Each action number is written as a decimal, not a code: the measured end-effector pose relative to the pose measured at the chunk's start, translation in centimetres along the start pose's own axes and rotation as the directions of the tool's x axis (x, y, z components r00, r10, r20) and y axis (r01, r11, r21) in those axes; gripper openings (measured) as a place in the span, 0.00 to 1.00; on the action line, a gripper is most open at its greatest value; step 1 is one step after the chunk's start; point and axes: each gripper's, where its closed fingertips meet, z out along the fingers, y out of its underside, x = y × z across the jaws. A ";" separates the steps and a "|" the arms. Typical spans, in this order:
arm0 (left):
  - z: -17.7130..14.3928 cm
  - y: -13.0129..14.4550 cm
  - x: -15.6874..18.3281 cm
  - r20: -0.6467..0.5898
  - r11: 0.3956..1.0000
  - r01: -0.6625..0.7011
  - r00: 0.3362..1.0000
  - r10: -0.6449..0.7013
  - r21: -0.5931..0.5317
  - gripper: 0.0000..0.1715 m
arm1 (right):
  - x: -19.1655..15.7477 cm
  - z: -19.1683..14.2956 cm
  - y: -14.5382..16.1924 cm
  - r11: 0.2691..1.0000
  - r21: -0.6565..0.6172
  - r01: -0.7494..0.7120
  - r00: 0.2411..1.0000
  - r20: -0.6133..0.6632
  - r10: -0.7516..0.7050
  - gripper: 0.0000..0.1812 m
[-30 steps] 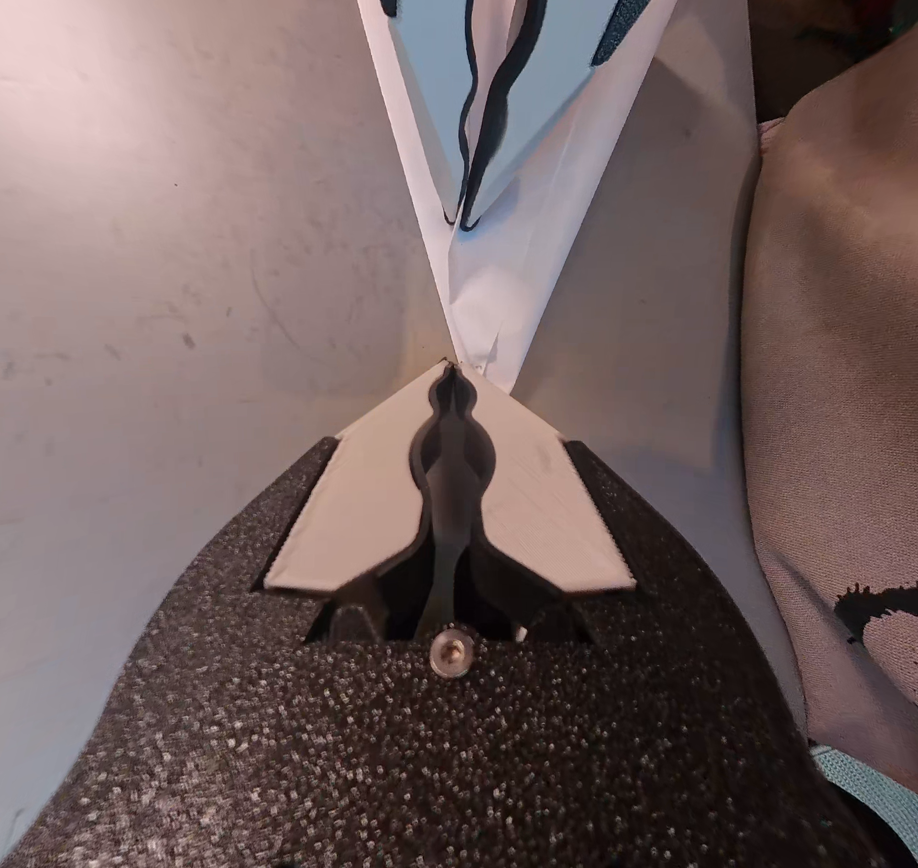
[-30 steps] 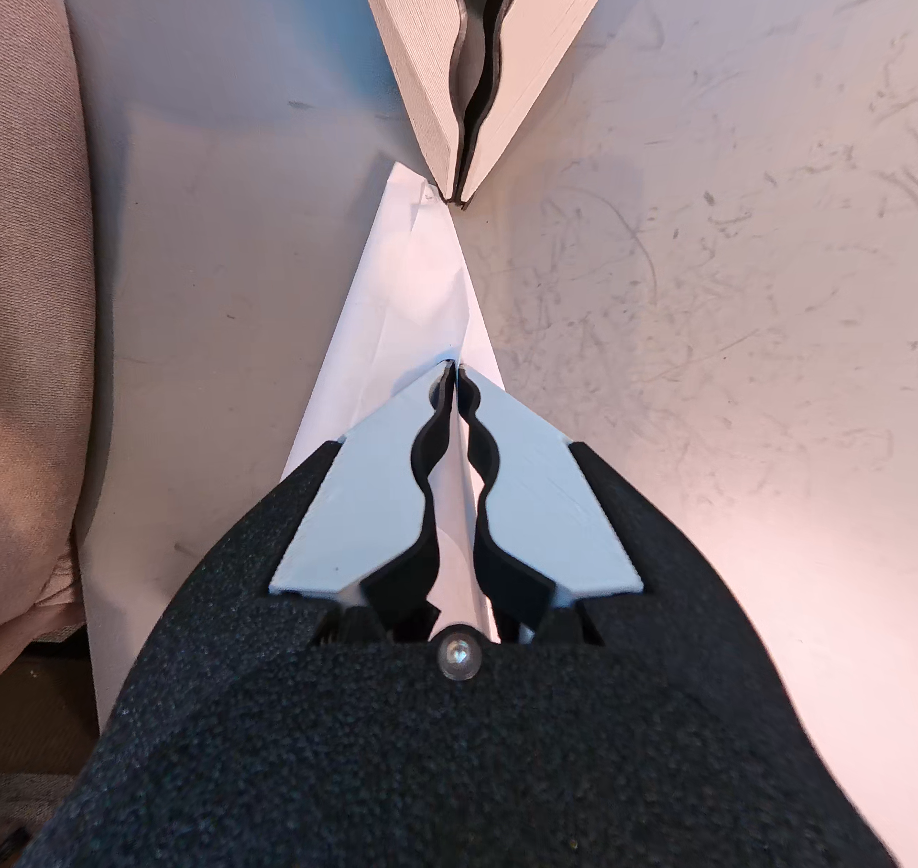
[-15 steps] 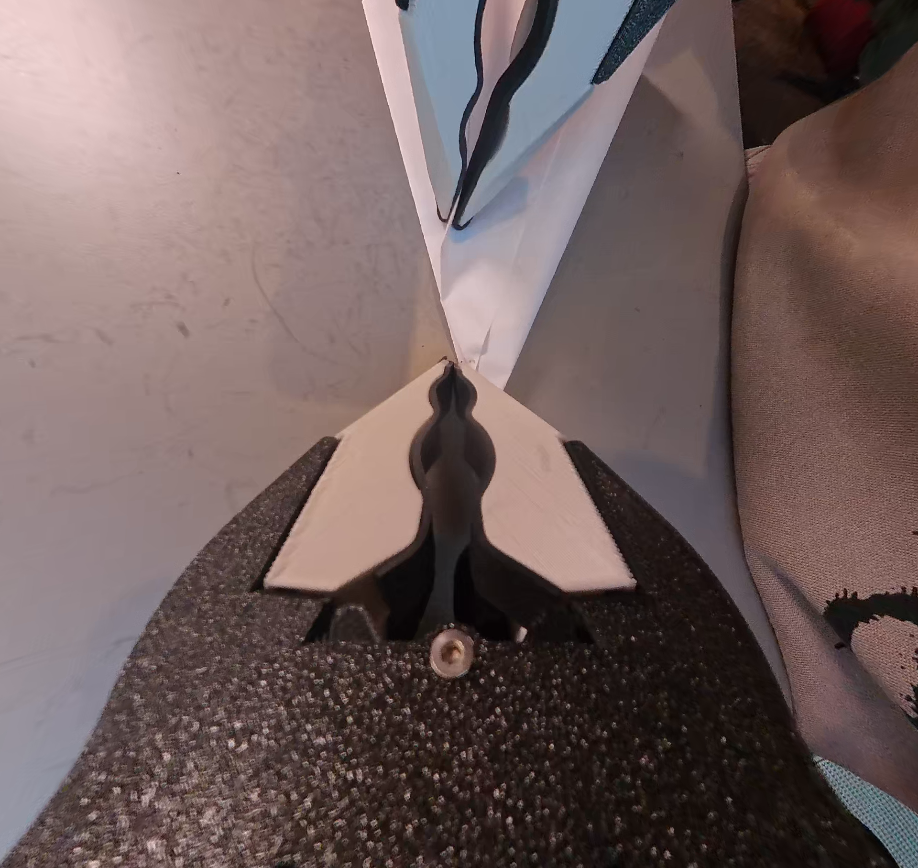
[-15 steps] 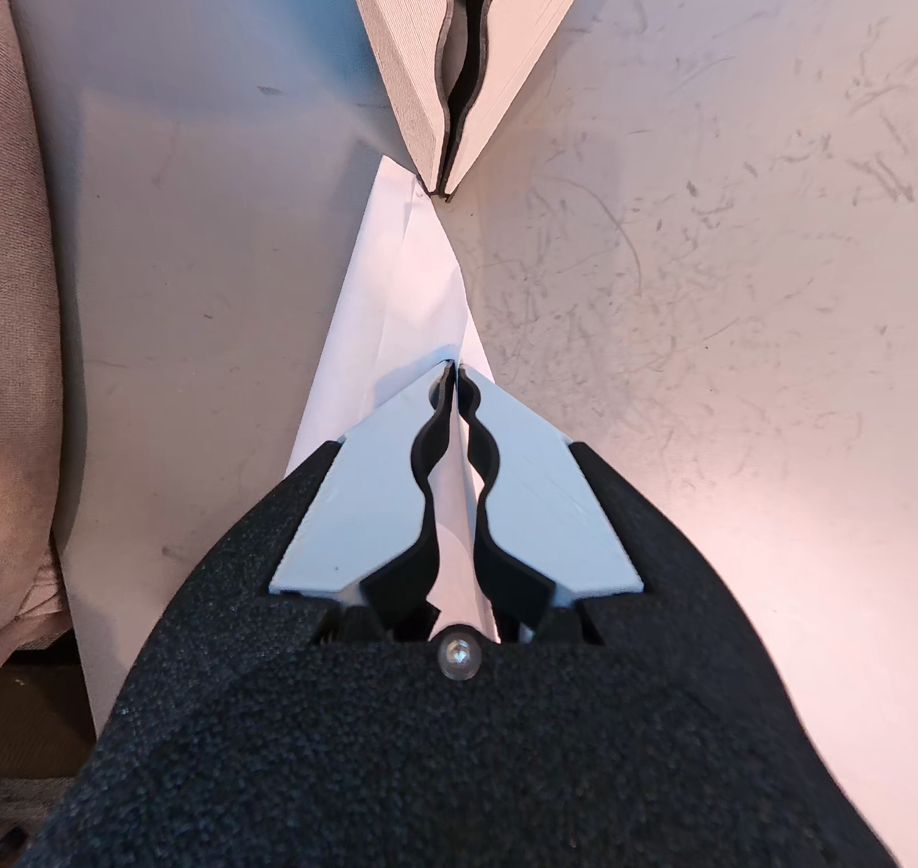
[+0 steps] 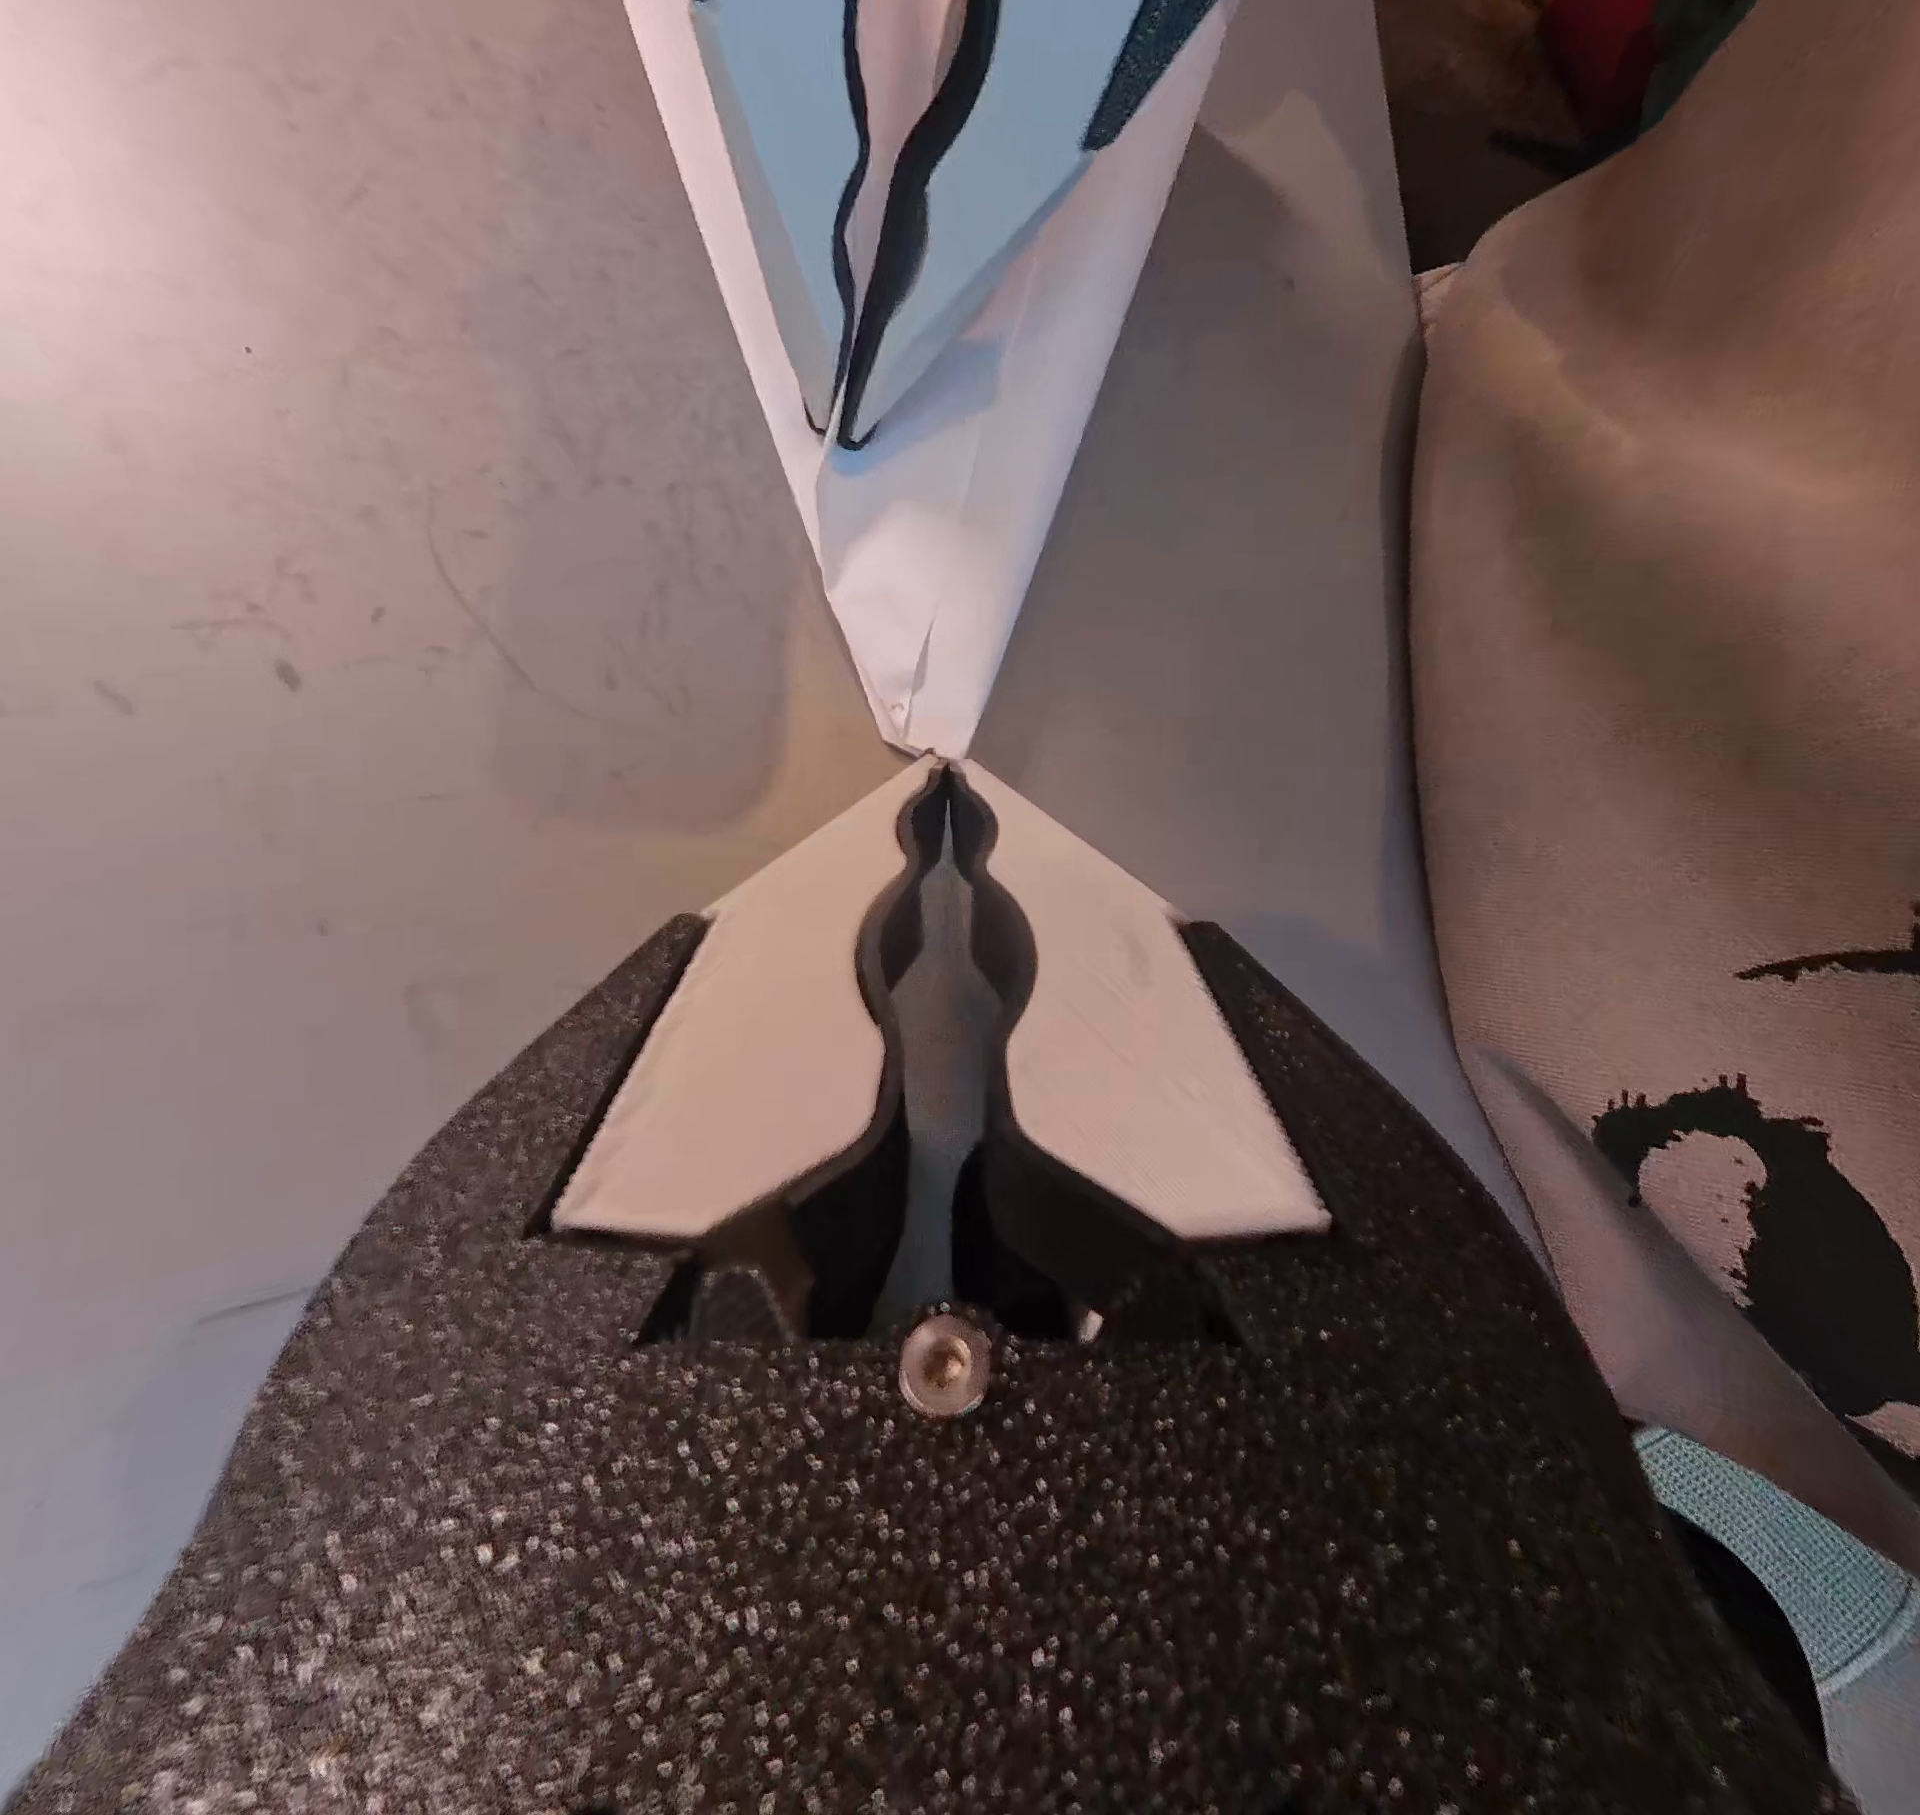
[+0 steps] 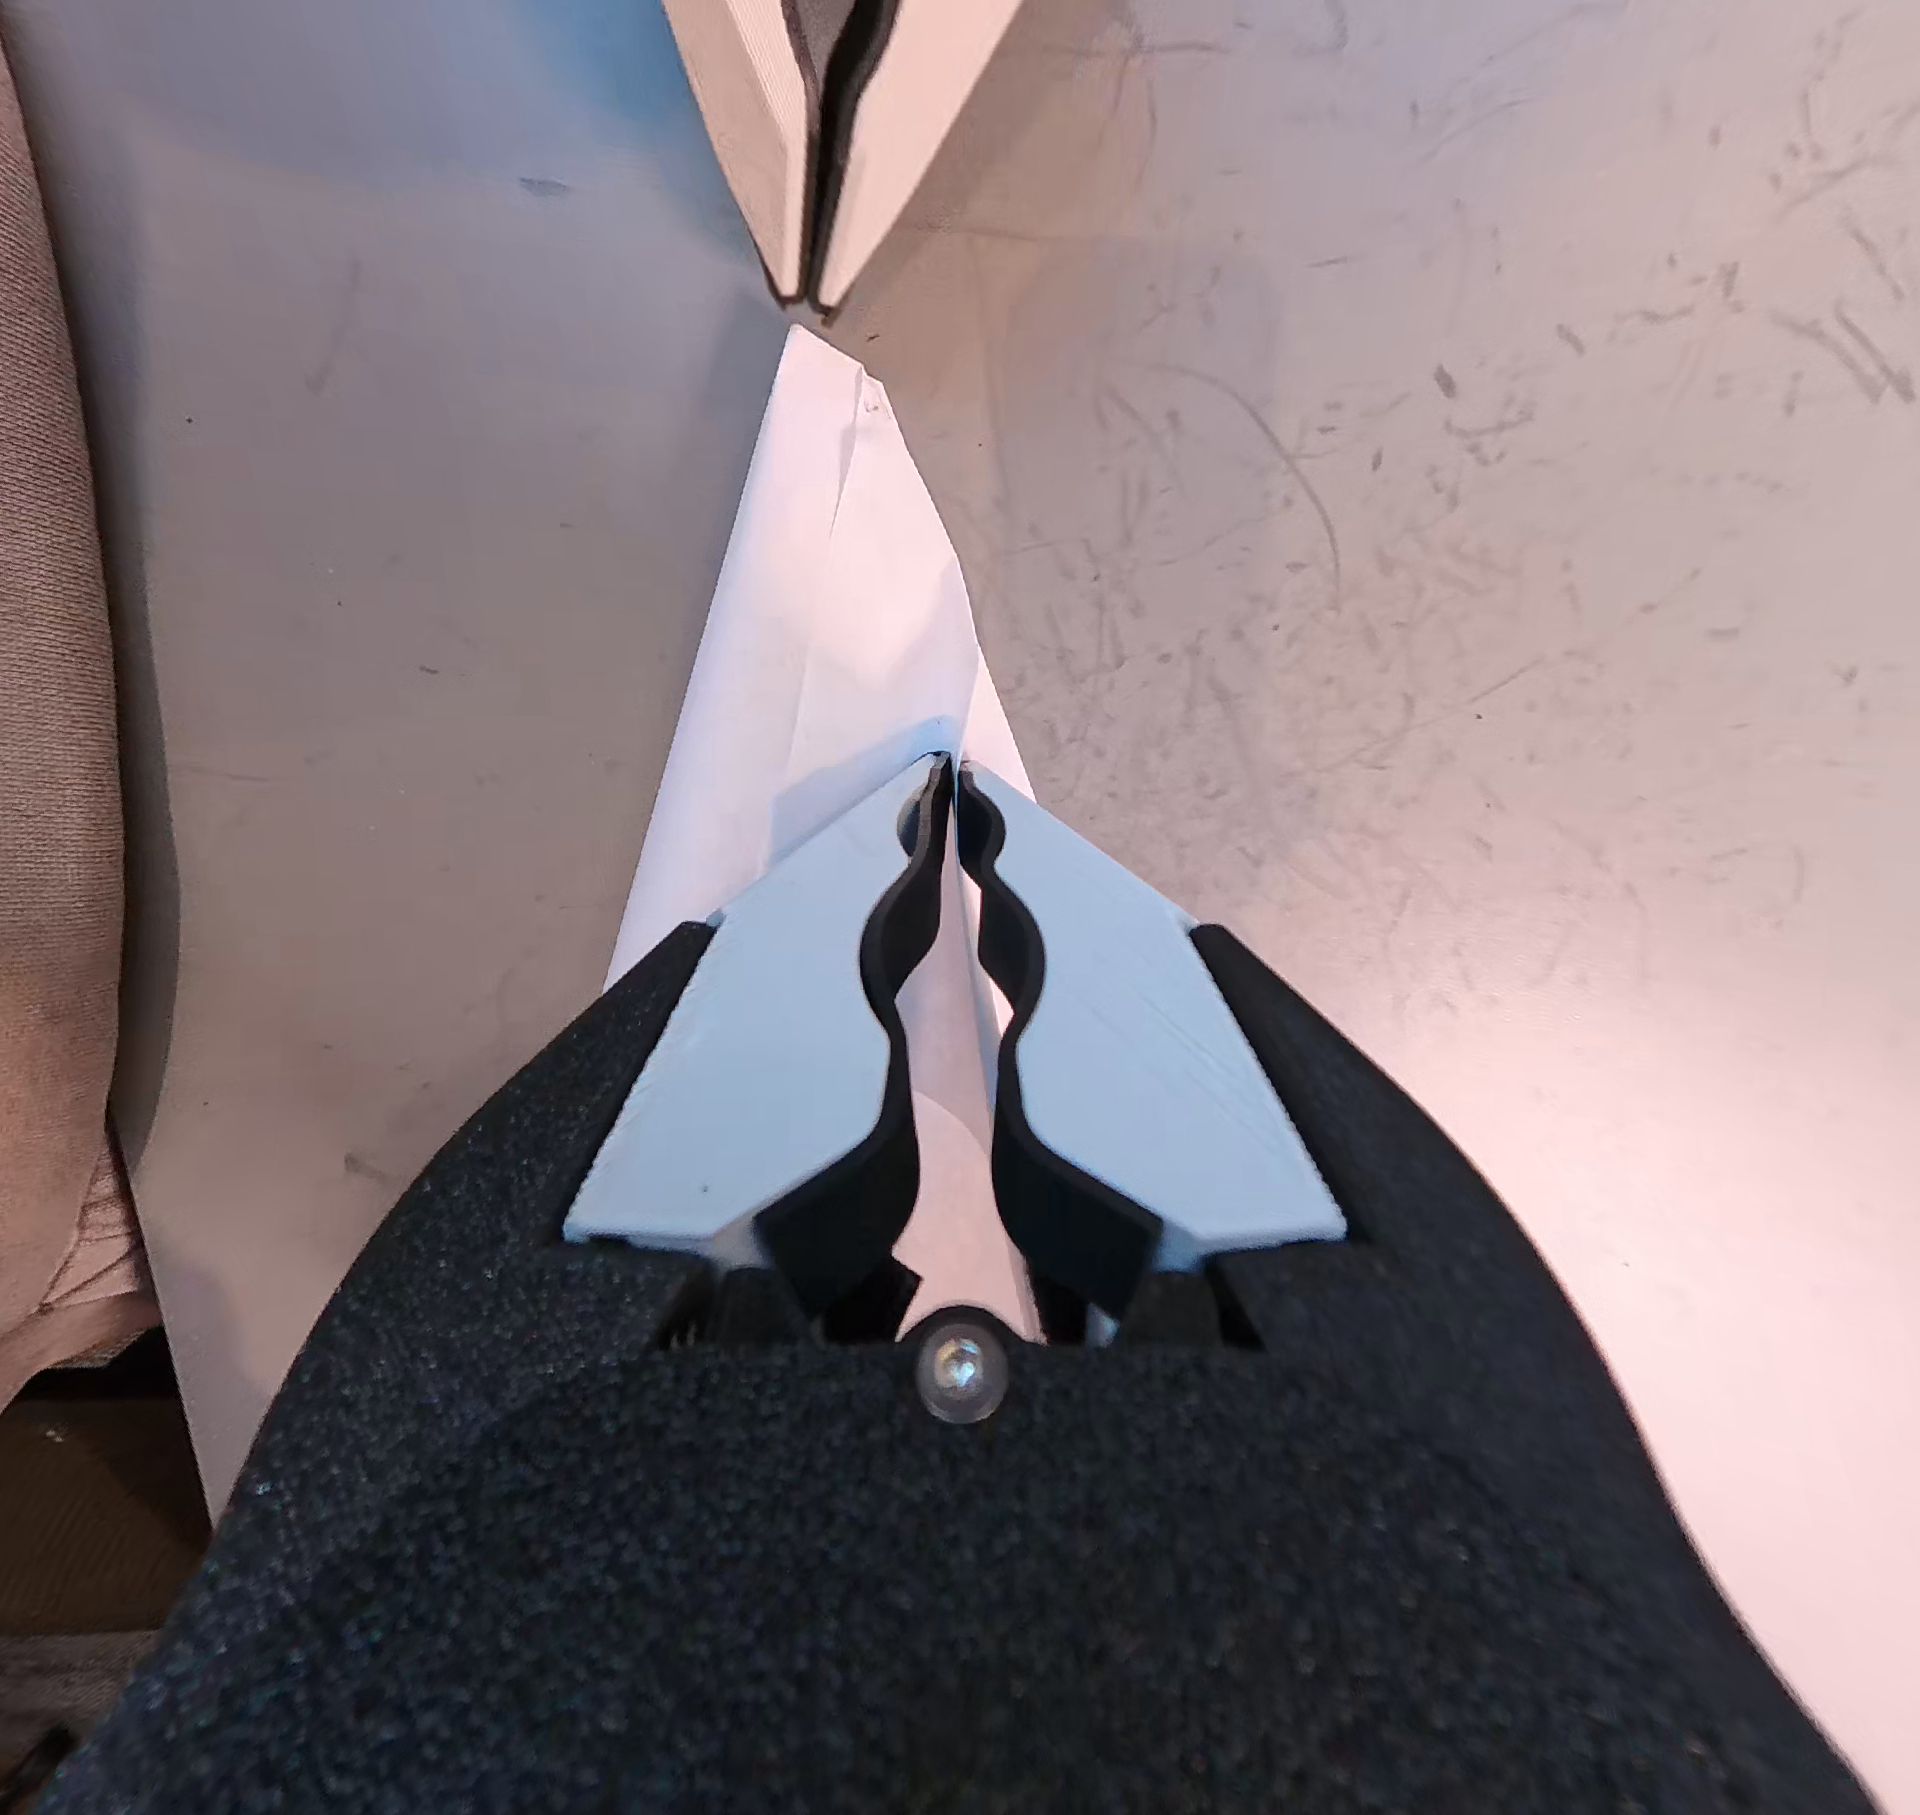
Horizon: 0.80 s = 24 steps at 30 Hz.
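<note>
Released by left tool (image 5: 943, 763), folded paper (image 6: 831, 612) stays in right tool (image 6: 951, 763).

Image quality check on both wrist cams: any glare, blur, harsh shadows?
Left wrist view: warm pinkish glare on the table at upper left; left gripper casts a soft shadow; cloth on the right is slightly smeared; strong wide-angle bending at the edges. Right wrist view: pink hotspot on the table at right, cooler bluish shade at left; paper and right gripper are sharp.

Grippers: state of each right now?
Left gripper: shut, tips at the nose of the folded white paper plane; grip on it cannot be told.
Right gripper: shut on the plane's body.
</note>
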 end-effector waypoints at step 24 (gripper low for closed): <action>0.3 -1.0 -1.5 0.185 0.999 -0.018 0.983 0.013 0.027 0.00 | 0.2 -0.1 -0.1 0.997 0.036 -0.065 0.998 0.015 0.064 0.00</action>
